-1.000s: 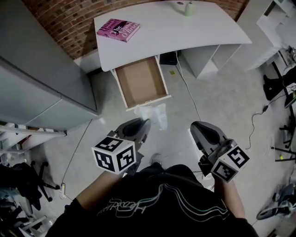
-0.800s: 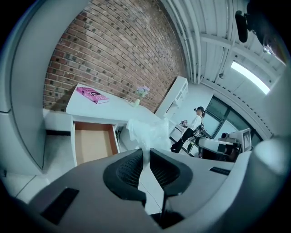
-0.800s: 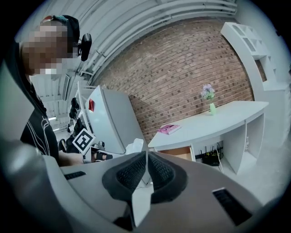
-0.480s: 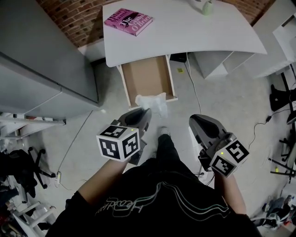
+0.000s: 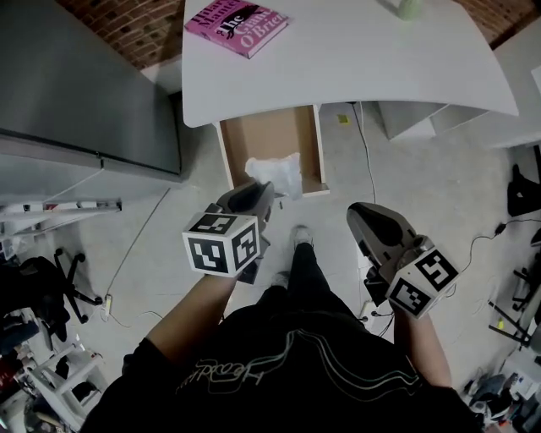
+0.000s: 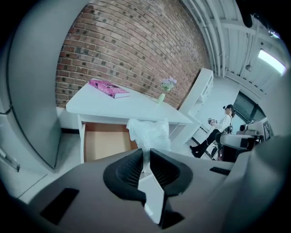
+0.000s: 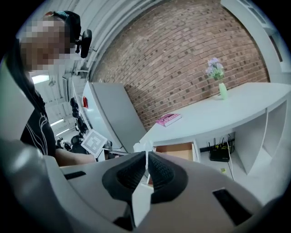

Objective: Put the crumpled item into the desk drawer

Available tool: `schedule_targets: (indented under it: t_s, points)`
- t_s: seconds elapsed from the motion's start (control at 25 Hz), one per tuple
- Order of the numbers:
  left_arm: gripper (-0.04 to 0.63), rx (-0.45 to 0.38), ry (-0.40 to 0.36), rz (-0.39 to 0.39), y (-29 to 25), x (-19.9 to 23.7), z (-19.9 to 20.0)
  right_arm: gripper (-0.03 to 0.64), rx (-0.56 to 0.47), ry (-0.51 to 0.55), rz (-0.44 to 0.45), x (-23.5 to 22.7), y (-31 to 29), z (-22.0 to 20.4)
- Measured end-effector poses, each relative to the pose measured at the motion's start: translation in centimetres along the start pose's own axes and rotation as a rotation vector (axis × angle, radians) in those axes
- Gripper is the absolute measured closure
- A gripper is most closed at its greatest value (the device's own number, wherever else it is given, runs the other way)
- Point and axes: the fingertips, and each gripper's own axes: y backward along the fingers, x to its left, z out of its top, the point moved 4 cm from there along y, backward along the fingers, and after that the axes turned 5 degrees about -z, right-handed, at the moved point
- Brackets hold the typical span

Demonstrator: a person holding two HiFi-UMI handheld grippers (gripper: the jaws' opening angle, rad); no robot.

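Note:
The crumpled item is a wad of clear plastic [image 5: 275, 174]. My left gripper [image 5: 256, 196] is shut on its lower end and holds it over the front edge of the open desk drawer [image 5: 269, 139]. In the left gripper view the plastic [image 6: 150, 133] rises from between the nearly closed jaws of that gripper [image 6: 144, 155], with the drawer's brown bottom [image 6: 105, 144] behind. My right gripper [image 5: 363, 216] hangs to the right over the floor, shut with nothing in it. In its own view the right gripper [image 7: 146, 160] points toward the drawer [image 7: 176, 150].
The white desk [image 5: 363, 59] carries a pink book [image 5: 237, 24] and a small vase of flowers [image 7: 221, 89]. A grey cabinet [image 5: 76, 84] stands left of the drawer. A router [image 7: 219, 154] and cables lie under the desk. A seated person [image 6: 218, 129] is farther off.
The person has stepped toward the desk. The left gripper has carried the plastic forward from the floor in front of the drawer to over its front edge. The right gripper stays shut.

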Motion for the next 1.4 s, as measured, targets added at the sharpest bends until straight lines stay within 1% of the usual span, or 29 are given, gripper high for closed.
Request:
schedule_targets:
  t_s: [0.2, 0.44, 0.68, 0.84, 1.0, 1.16, 1.4]
  points:
    - [0.537, 0.046, 0.058, 0.040, -5.2, 3.0, -0.3, 0.572, 0.037, -0.027, 0.009, -3.8, -2.1, 0.4]
    - [0.537, 0.120, 0.079, 0.122, -10.7, 6.6, -2.1, 0.572, 0.093, -0.039, 0.018, -7.7, -3.7, -0.7]
    - [0.537, 0.191, 0.120, 0.149, -15.5, 10.1, -4.8, 0.572, 0.122, -0.027, 0.011, -10.8, -5.4, -1.7]
    - [0.537, 0.233, 0.138, 0.159, -18.4, 12.9, -6.0, 0.572, 0.165, -0.020, 0.037, -11.7, -6.7, -3.0]
    - [0.537, 0.283, 0.133, 0.159, -21.0, 15.7, -7.3, 0.572, 0.211, 0.006, 0.063, -12.3, -7.5, -4.7]
    - [0.537, 0.356, 0.115, 0.160, -23.5, 18.1, -8.9, 0.572, 0.230, -0.025, 0.050, -13.5, -8.0, -6.2]
    - [0.537, 0.407, 0.120, 0.183, -25.9, 20.4, -10.5, 0.572, 0.249, -0.037, 0.057, -14.4, -8.8, -7.7]
